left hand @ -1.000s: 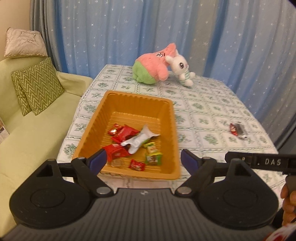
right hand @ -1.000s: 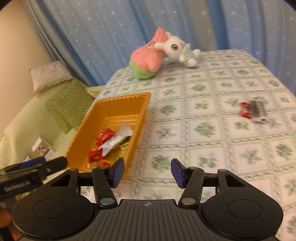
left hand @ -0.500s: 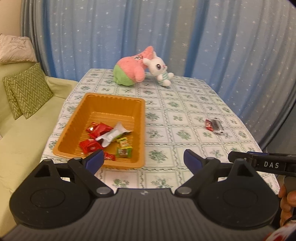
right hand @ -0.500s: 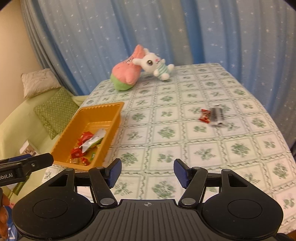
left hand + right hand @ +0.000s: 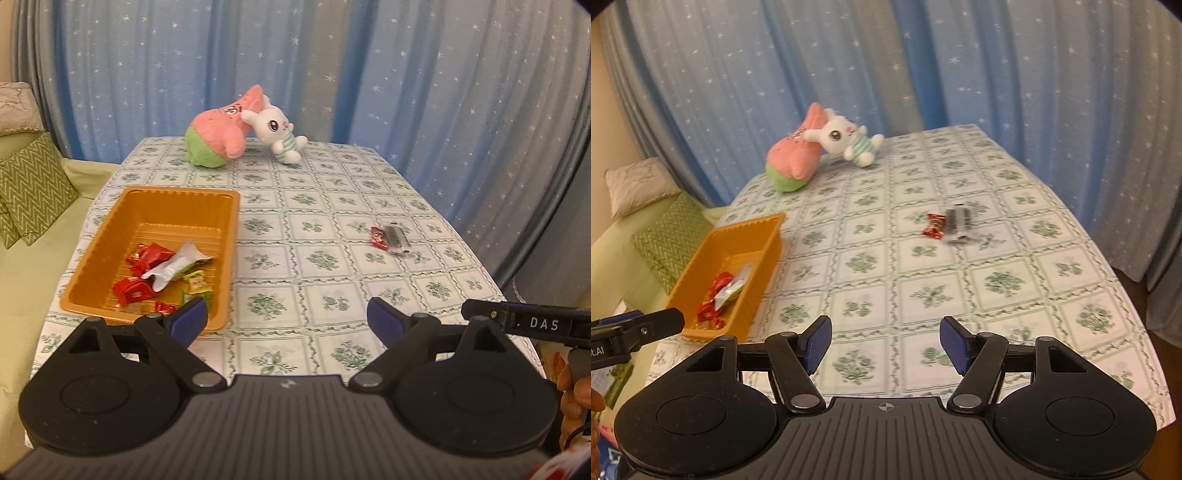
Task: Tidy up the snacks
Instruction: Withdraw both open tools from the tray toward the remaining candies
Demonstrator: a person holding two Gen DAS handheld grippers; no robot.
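An orange tray [image 5: 110, 236] sits at the table's left side and holds several wrapped snacks [image 5: 159, 269]; it also shows in the right wrist view [image 5: 764, 236]. A red snack [image 5: 379, 237] and a dark snack bar [image 5: 396, 239] lie side by side on the cloth at the right; they also show in the right wrist view, the red snack [image 5: 934, 226] and the dark bar [image 5: 957, 224]. My left gripper [image 5: 287, 320] is open and empty, above the table's near edge. My right gripper [image 5: 885, 344] is open and empty, well short of the two loose snacks.
A pink and green plush [image 5: 218, 138] and a white bunny plush [image 5: 277, 133] lie at the table's far end before blue star curtains. A green sofa with zigzag cushions [image 5: 29, 192] stands left of the table. The floral tablecloth [image 5: 997, 280] covers the table.
Both grippers have pulled back and up from the tray, so the whole table now shows. Both views have swung right toward the two loose snacks. Both stay open.
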